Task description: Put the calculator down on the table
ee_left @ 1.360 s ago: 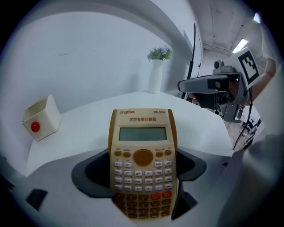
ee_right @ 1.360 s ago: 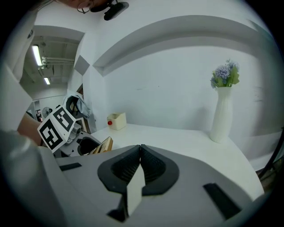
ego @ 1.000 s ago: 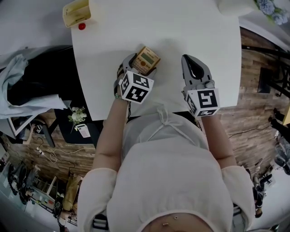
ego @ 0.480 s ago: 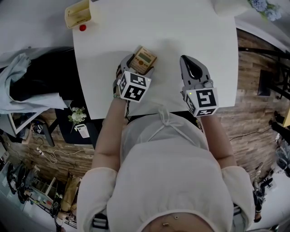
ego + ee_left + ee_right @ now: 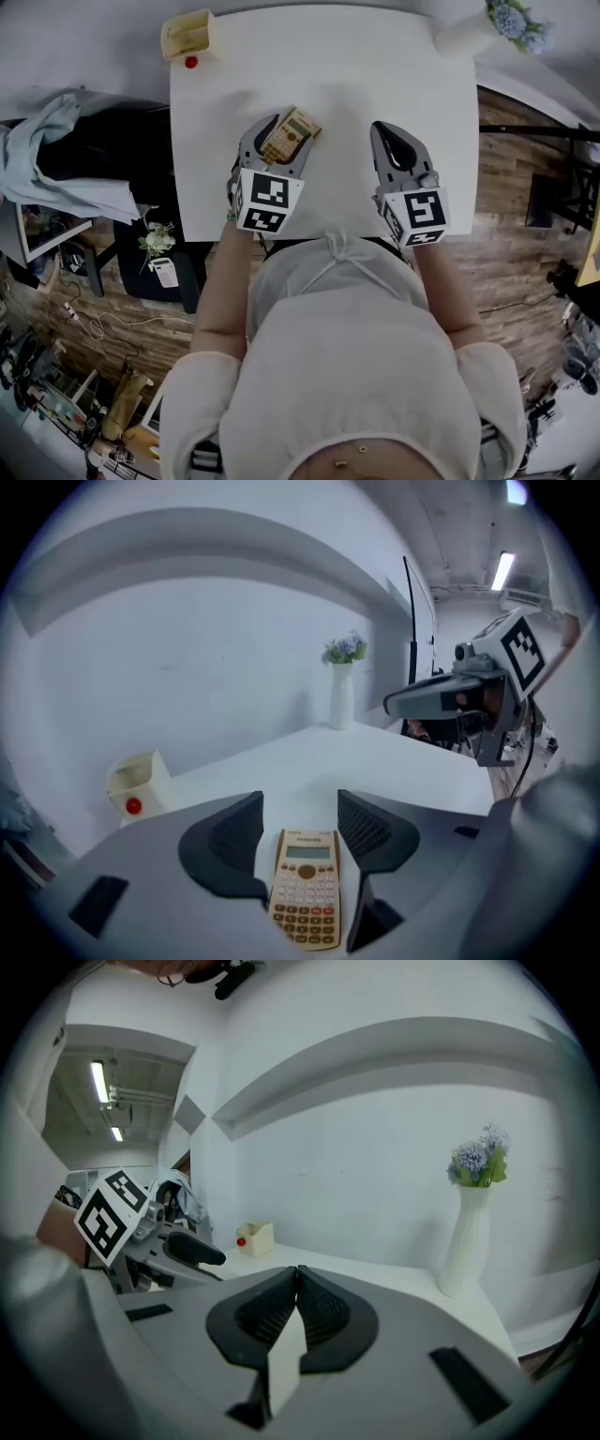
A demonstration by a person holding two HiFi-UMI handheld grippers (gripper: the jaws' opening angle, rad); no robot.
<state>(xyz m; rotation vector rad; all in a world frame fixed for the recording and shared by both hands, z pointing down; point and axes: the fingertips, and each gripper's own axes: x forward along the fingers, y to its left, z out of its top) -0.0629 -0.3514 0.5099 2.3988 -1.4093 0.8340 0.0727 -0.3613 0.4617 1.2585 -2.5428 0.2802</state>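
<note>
A beige calculator [image 5: 289, 134] [image 5: 306, 885] lies lengthwise between the jaws of my left gripper [image 5: 286, 127] [image 5: 300, 810], held up above the white table [image 5: 356, 66]. The jaws are closing, and both inner edges touch the calculator's sides near its lower half. Its display end points away from me. My right gripper [image 5: 395, 132] [image 5: 297, 1285] hovers over the table to the right of it, with its ribbed pads pressed together and nothing between them. In the left gripper view the right gripper [image 5: 448, 697] shows from the side.
A cream box with a red button [image 5: 190, 36] [image 5: 136, 782] [image 5: 255, 1237] stands at the table's far left corner. A white vase with blue flowers [image 5: 469, 33] [image 5: 342, 691] [image 5: 469, 1241] stands at the far right corner. A dark seat with pale cloth [image 5: 75, 173] is left of the table.
Both grippers have risen off the table. The calculator has come up with the left gripper and now lies in line with its jaws, which stand closer together.
</note>
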